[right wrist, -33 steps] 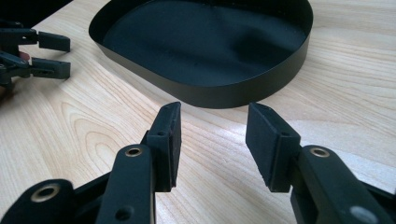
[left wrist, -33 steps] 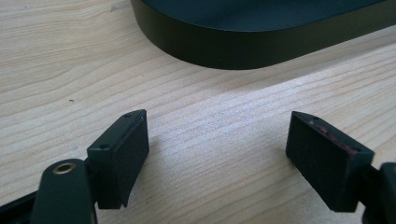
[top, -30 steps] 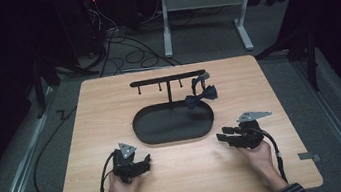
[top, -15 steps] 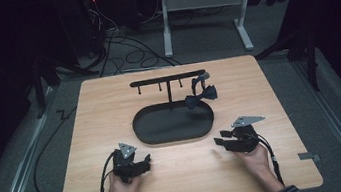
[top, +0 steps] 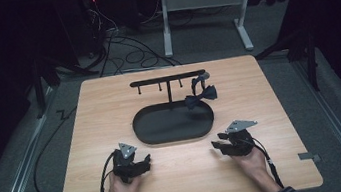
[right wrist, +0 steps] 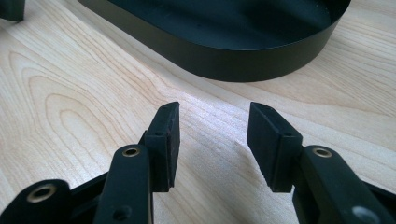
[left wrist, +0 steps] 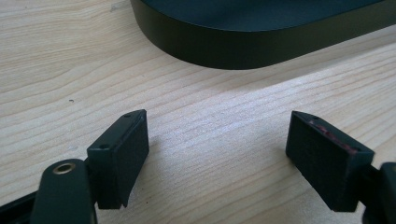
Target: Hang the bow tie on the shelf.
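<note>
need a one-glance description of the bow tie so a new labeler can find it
Start at the wooden table and find the black oval tray at its centre, with a T-shaped black rack rising from the tray's far side. The bow tie hangs under the rack's right end, above the tray's right part. It is the rack's one soft, knotted item.

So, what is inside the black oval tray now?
The black oval tray looks empty: bare dark floor shows in the high view. The bow tie hangs from the rack above its far right edge, hiding a little.
</note>
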The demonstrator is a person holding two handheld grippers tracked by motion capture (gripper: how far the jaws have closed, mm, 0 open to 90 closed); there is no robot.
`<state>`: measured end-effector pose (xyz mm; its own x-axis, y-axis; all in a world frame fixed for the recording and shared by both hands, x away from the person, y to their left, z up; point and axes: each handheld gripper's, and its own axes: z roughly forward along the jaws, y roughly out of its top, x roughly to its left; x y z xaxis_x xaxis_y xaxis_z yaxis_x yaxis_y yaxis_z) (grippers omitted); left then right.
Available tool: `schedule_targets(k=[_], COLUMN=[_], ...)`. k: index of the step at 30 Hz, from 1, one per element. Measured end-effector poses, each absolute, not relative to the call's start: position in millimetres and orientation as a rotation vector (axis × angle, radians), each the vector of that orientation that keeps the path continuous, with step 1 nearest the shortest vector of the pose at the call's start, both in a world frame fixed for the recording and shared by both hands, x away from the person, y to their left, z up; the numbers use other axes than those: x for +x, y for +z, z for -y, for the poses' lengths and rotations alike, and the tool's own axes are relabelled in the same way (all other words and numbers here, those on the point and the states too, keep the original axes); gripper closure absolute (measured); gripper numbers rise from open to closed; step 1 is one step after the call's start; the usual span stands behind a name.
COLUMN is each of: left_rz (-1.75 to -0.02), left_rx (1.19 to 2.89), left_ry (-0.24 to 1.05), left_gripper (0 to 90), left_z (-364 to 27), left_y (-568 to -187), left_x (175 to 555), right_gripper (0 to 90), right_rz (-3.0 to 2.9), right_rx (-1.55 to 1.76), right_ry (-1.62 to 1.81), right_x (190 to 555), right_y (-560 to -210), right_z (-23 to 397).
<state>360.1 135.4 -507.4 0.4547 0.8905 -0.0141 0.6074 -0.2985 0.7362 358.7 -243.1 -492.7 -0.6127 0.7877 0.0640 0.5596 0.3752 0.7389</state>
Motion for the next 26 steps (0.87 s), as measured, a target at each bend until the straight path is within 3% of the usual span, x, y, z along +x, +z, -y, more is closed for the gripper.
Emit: schedule_targets(k=[12, 17, 26], left_rz=[-1.247, -1.247, -1.247], left_rx=[2.023, 2.022, 2.02], left_ry=[0.531, 0.53, 0.529], left_gripper=[21.7, 21.7, 21.8], left_z=[-135.4, -135.4, -135.5], left_y=[-507.4, -507.5, -507.5], left_x=[360.1, 360.1, 360.1], right_gripper=[52.7, 44.4, 43.6], right_rz=[-2.321, -2.336, -2.336], right_rx=[1.178, 1.13, 1.132], right_ry=[1.035, 0.999, 0.998], right_x=[356.9, 356.6, 356.8], right_y=[-502.1, -502.4, -502.4], right_z=[237.4, 234.6, 234.7])
